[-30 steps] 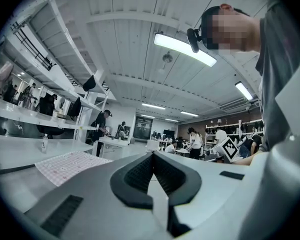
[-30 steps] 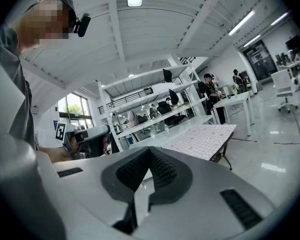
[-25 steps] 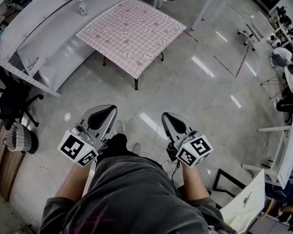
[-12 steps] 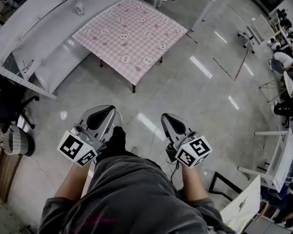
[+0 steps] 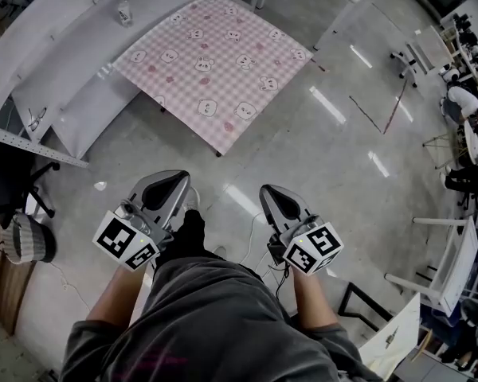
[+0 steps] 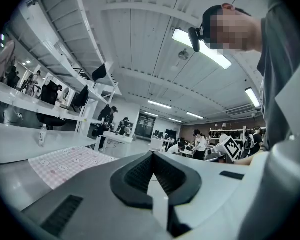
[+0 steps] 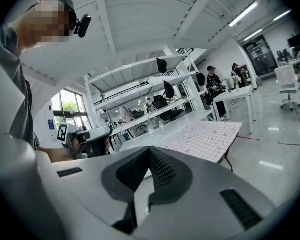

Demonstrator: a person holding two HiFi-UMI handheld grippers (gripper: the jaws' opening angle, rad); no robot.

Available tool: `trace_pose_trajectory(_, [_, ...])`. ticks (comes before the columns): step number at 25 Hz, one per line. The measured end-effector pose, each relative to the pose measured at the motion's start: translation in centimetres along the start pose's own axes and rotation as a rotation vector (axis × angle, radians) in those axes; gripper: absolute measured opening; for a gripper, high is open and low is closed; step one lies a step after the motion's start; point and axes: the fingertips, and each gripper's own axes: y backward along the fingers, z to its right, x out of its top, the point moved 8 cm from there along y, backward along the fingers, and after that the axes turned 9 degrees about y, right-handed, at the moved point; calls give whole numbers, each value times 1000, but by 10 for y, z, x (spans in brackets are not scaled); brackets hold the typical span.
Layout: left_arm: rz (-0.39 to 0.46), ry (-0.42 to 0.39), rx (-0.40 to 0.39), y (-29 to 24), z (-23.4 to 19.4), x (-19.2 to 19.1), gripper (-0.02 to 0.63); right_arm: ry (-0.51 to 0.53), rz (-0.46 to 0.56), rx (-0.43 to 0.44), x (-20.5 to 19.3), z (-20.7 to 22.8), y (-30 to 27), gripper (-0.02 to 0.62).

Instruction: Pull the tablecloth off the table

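Note:
A pink checked tablecloth [image 5: 215, 62] with small animal prints covers a small table ahead of me on the glossy floor. It also shows low at the left in the left gripper view [image 6: 65, 161] and at the right in the right gripper view [image 7: 205, 139]. My left gripper [image 5: 166, 188] and right gripper [image 5: 272, 197] are held close to the person's body, well short of the table. Both are shut with nothing between the jaws [image 6: 152, 156] [image 7: 150, 151]. Each gripper camera also catches the other gripper: the right one [image 6: 229, 148] and the left one [image 7: 85, 136].
A long white bench [image 5: 56, 46] with a bottle [image 5: 125, 10] runs along the table's left side. A black chair [image 5: 8, 181] and a striped bag [image 5: 28, 241] are at the left. White desks [image 5: 442, 281] and seated people [image 5: 458, 98] are at the right.
The table with its cloth has come nearer and lower in the head view as the person steps toward it. Both grippers stay shut in the same place by the body.

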Motion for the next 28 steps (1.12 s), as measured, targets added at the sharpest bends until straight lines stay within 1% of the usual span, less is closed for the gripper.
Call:
trace_pose_trajectory(8, [-25,15,-33,-32,-68,29,2,-13,-32,-13,17,20,-65,-3])
trace_pose_trajectory(16, [-35,32,-50,-54,-140,57,2,-27,-47,-51,38,38,-134,-3])
trace_pose_trajectory(21, [-48,40,-72,-70,-178,73,2,-54,-50,-73,50,50,-170,-3])
trace_pose_trajectory(28, [-56,36,-92,-89,-221,92,1,-56,-54,-95,62,63,-209,-3])
